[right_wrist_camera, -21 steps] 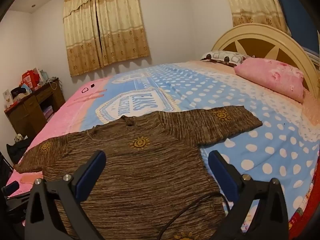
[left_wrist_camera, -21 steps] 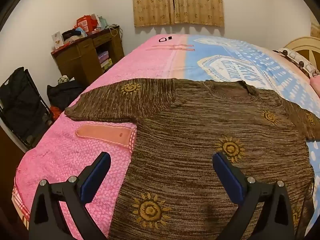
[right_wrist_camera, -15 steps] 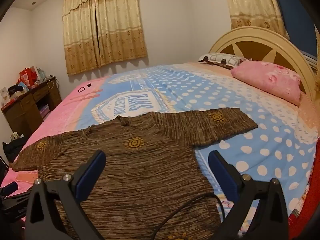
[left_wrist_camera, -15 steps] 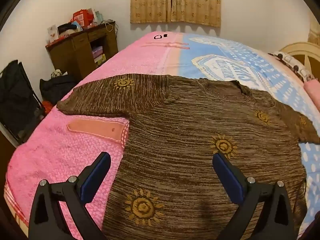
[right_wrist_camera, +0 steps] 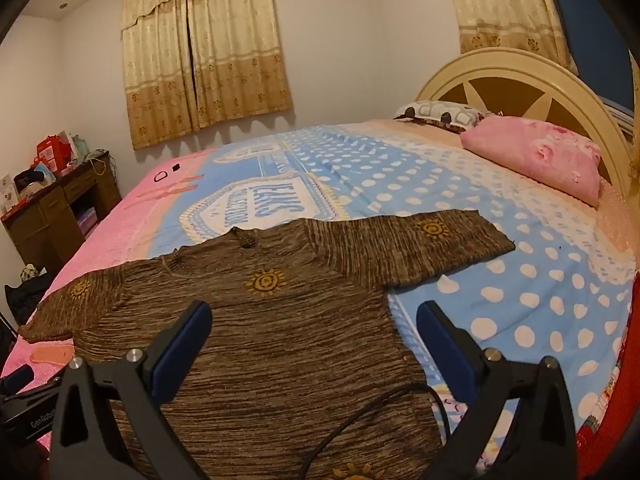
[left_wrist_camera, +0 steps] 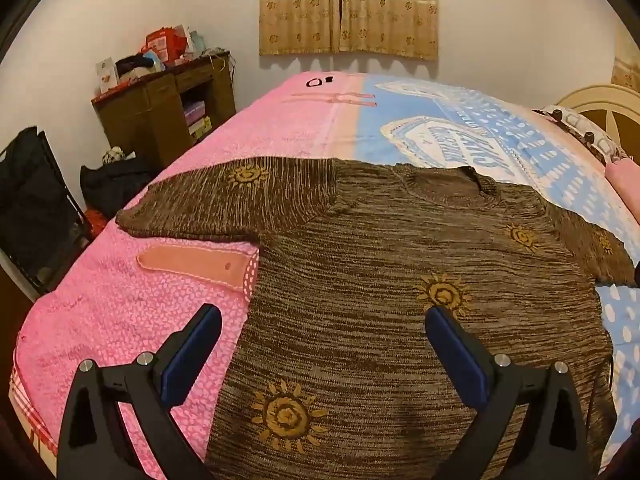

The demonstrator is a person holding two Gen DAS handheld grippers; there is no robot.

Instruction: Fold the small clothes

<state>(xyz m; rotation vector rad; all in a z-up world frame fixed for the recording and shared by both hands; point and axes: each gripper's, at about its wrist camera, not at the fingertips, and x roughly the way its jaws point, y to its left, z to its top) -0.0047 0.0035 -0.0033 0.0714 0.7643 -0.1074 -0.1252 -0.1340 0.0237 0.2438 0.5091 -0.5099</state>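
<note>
Left wrist view: a bed [left_wrist_camera: 120, 312] with a pink-and-blue quilted cover fills the room; a dark wooden desk [left_wrist_camera: 168, 116] stands by the wall under patterned curtains [left_wrist_camera: 348, 8]. A brown knitted sweater [left_wrist_camera: 380, 280] with yellow sun motifs lies flat, sleeves spread. The left gripper [left_wrist_camera: 322, 330] hangs over its hem, jaws wide, empty.

Right wrist view: a cream arched headboard [right_wrist_camera: 516, 80] backs a pink pillow [right_wrist_camera: 536, 160]. The right gripper [right_wrist_camera: 314, 326] hovers wide apart over the sweater's edge, holding nothing; a black cable [right_wrist_camera: 360, 416] crosses the knit.

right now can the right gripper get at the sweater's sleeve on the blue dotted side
Probably yes. The right gripper is open and empty, and the sleeve of the sweater lies flat on the bedspread with nothing on it or between them.
</note>
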